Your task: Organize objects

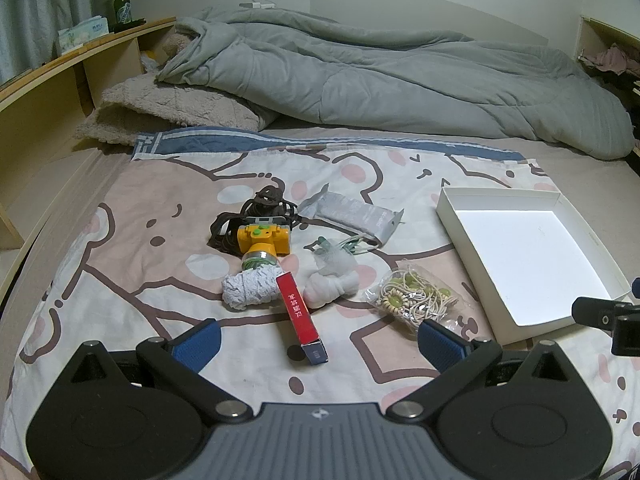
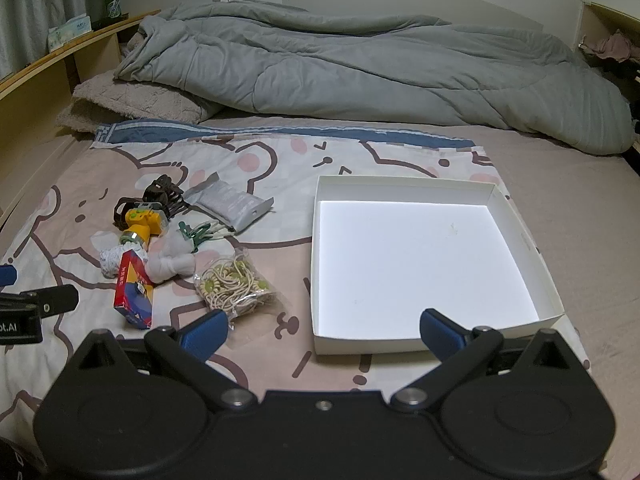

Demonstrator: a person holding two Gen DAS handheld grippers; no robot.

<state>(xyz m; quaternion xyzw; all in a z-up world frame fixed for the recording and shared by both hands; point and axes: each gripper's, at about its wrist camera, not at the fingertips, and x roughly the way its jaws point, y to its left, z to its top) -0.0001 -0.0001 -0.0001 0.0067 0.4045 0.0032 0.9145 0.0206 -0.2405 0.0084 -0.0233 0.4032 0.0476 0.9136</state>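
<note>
Hovering over the bedspread (image 1: 120,240), the left gripper (image 1: 318,336) has its jaws spread wide, nothing between them; the right gripper (image 2: 324,330) likewise; a red box (image 1: 300,312), yellow toy (image 1: 264,240) and bag of beads (image 1: 412,296) lie clustered left of the empty white tray (image 2: 516,220).
</note>
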